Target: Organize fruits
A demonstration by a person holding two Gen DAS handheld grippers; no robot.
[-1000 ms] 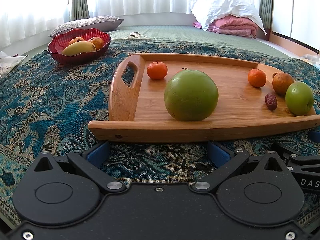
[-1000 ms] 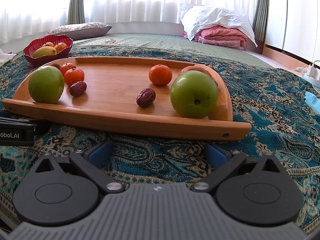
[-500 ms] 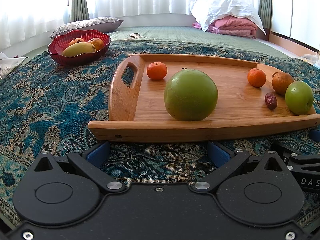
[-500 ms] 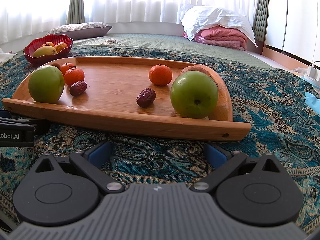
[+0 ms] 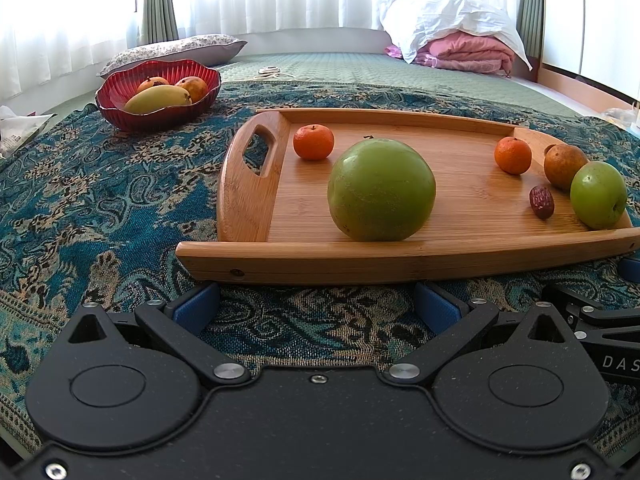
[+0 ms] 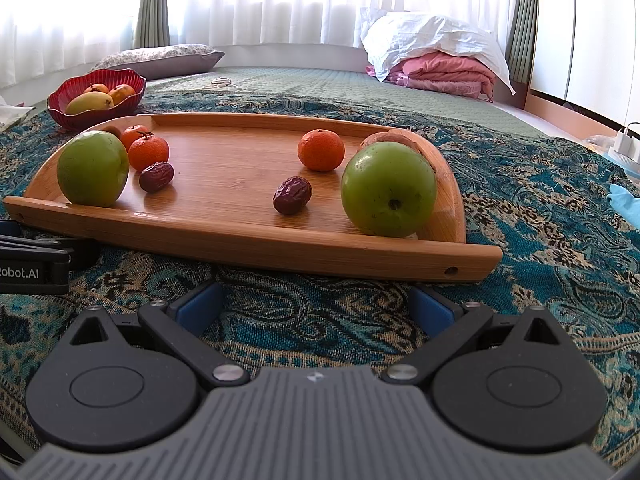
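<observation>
Smooth wooden tray [image 5: 460, 258], woven patterned cloth [image 5: 100, 208], glossy ribbed red bowl [image 5: 160, 118]

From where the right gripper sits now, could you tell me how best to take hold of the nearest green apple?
Grip the green apple across its widest middle, coming straight in over the tray's low front rim. It is round, and the open right gripper already faces it.

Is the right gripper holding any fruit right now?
No. The right gripper is open, with only patterned cloth between its blue pads.
</observation>
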